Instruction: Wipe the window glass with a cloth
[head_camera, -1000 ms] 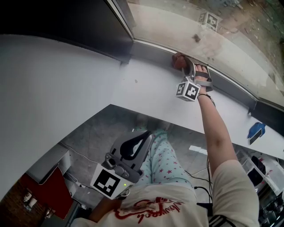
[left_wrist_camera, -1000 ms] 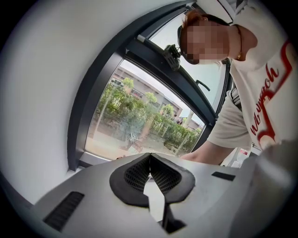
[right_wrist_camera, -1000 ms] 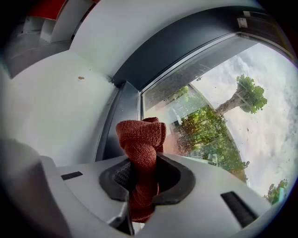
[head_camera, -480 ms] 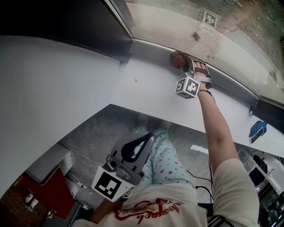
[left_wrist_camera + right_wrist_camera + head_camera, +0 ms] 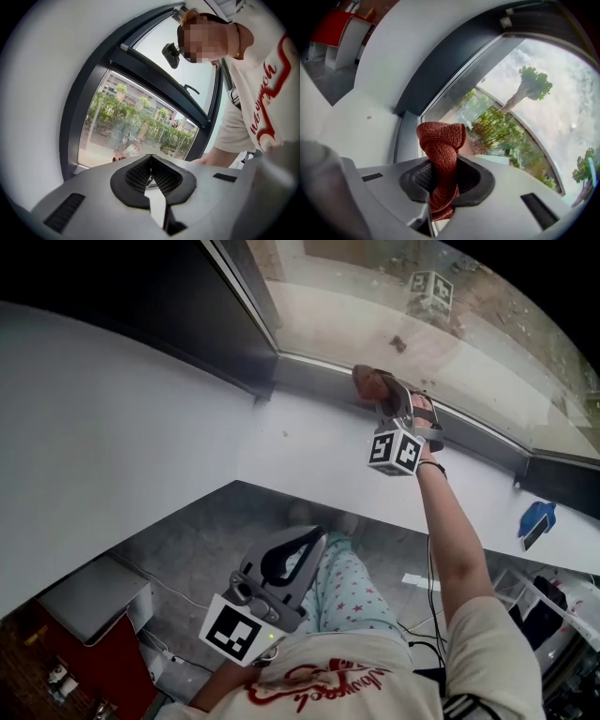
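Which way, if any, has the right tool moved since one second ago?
No real move. The right tool, shut on the cloth, stays at the lower rail, equally far from the frame corner.

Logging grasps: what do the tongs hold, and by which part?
Right tongs pinch the rust-red cloth below its bunched end; left tongs, shut, hold nothing.

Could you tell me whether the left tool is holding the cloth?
No, the left tool is closed with nothing in it, while the cloth is clamped in the right tool.
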`<state>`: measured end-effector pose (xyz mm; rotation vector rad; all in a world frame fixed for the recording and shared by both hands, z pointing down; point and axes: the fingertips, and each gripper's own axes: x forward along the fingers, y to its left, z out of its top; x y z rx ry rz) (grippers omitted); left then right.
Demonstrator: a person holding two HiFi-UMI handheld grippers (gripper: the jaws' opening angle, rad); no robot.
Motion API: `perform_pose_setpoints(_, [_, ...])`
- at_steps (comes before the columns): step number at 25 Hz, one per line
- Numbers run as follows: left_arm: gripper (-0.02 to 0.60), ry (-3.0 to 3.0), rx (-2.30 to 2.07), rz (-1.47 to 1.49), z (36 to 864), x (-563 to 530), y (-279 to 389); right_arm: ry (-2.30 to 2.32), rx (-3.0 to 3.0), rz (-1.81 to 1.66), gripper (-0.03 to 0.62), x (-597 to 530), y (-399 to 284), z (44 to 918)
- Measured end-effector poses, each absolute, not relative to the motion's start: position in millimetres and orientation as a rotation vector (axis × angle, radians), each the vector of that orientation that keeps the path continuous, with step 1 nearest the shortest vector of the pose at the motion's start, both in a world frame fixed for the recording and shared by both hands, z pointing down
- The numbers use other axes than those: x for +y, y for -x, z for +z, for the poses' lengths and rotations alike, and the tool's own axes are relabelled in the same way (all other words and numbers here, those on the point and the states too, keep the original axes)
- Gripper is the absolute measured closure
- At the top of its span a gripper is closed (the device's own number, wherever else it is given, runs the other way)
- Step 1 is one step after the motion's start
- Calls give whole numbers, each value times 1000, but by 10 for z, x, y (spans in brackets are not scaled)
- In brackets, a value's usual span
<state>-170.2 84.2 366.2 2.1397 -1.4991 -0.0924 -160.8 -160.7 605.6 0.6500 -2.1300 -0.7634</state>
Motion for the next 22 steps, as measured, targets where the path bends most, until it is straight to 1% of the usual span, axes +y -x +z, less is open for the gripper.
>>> perform_pose_setpoints(5, [560, -2234, -1491, -147, 3180, 888, 1573, -837, -2292, -843, 517, -1231, 1421, 4528])
perform_pose_setpoints(10, [560, -2402, -1376, -164, 2979, 805, 1551, -1041, -2249, -1094, 517, -1159, 1300, 3264])
perform_pose_setpoints(15, [560, -2533, -1230, -144, 2712, 906, 1633, -1136, -2156, -1229, 517, -928, 1402, 2675])
perform_pose_setpoints(22, [560, -2641, -1115, -129, 2485, 1113, 2018, -1284, -2025, -1318, 517, -784, 1736, 2242])
